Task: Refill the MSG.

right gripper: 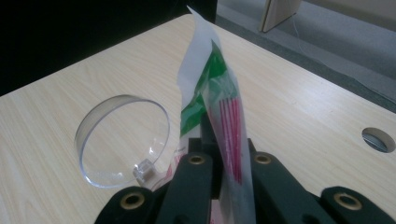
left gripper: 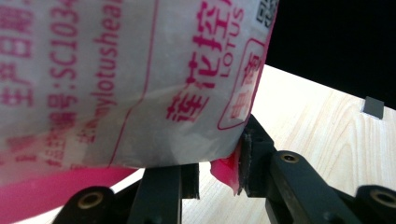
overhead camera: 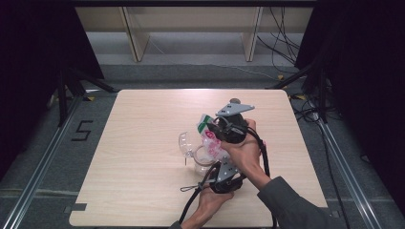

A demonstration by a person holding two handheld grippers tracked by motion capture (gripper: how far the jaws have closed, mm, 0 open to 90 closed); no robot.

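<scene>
A pale wood-grain table [overhead camera: 143, 143] stands on a grey floor, with dark curtains at both sides and shelf legs beyond the far edge. In the high view, near the middle of the table and toward the near edge, the right tongs [overhead camera: 216, 128] hold a white, pink and green printed plastic packet [overhead camera: 210, 138] up over a clear plastic jar [overhead camera: 204, 157], whose hinged clear lid [overhead camera: 185, 142] hangs open toward the table's left edge. The left tongs [overhead camera: 216, 168] reach the jar from the near edge.

In the left gripper view, the packet [left gripper: 130, 84] looms close above the left tongs [left gripper: 217, 163], which look partly open around the jar's pink-tinted wall; whether they grip it firmly I cannot tell.

In the right gripper view, the right tongs [right gripper: 226, 158] are clamped tight on the packet's [right gripper: 210, 84] folded top, with the lid [right gripper: 122, 140] beside it.

By my judgement the jar is opened and the packet is poised above it; emptying or lowering it in remains.
</scene>
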